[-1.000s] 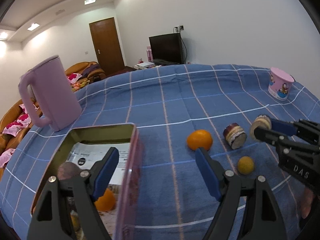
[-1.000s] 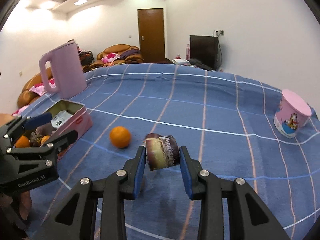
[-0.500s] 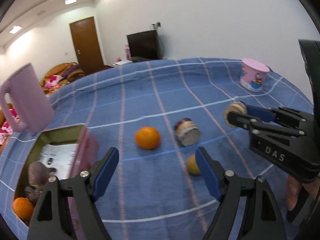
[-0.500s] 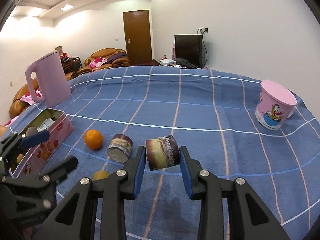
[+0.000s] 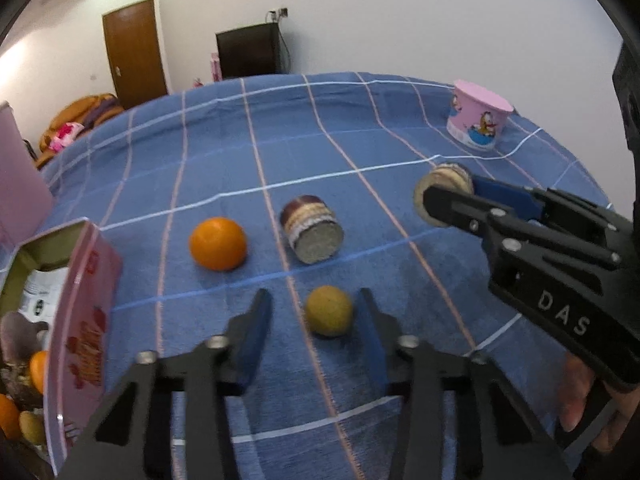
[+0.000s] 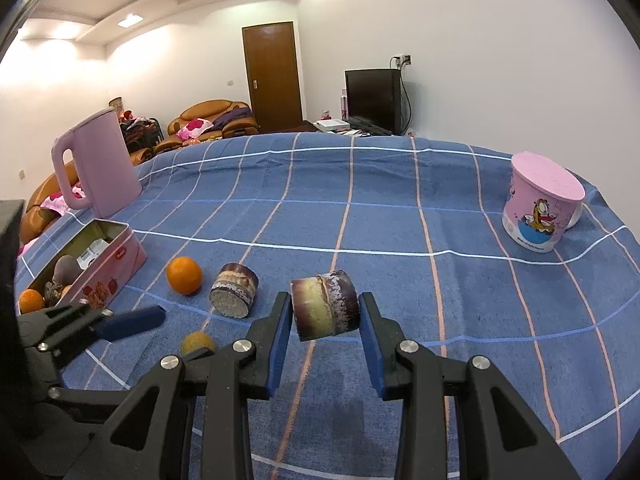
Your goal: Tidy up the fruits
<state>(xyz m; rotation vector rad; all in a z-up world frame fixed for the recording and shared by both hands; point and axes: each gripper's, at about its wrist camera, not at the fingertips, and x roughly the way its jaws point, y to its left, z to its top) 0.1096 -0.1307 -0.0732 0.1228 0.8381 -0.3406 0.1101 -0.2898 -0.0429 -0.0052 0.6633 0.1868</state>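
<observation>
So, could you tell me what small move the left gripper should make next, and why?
Probably finish closing: the left gripper is closing with the small yellow fruit between its pads, seemingly not yet pressed. Then carry it to the pink tin.

The left wrist camera sits behind the left gripper [image 5: 316, 320] and looks forward and down along its fingers, close over the blue checked tablecloth [image 5: 224, 152]. The right wrist camera sits behind the right gripper [image 6: 324, 316] and looks the same general way, less steeply, so it shows more of the room. Both views share the orange [image 5: 218, 243] [image 6: 184, 275], the small yellow fruit [image 5: 329, 310] [image 6: 197, 343], the lying sugarcane piece [image 5: 313, 228] [image 6: 234, 290], the pink tin box [image 5: 86, 304] [image 6: 116, 264] and the pink cartoon cup [image 5: 478, 126] [image 6: 538, 208]. Each camera also sees the other gripper at its side edge.
</observation>
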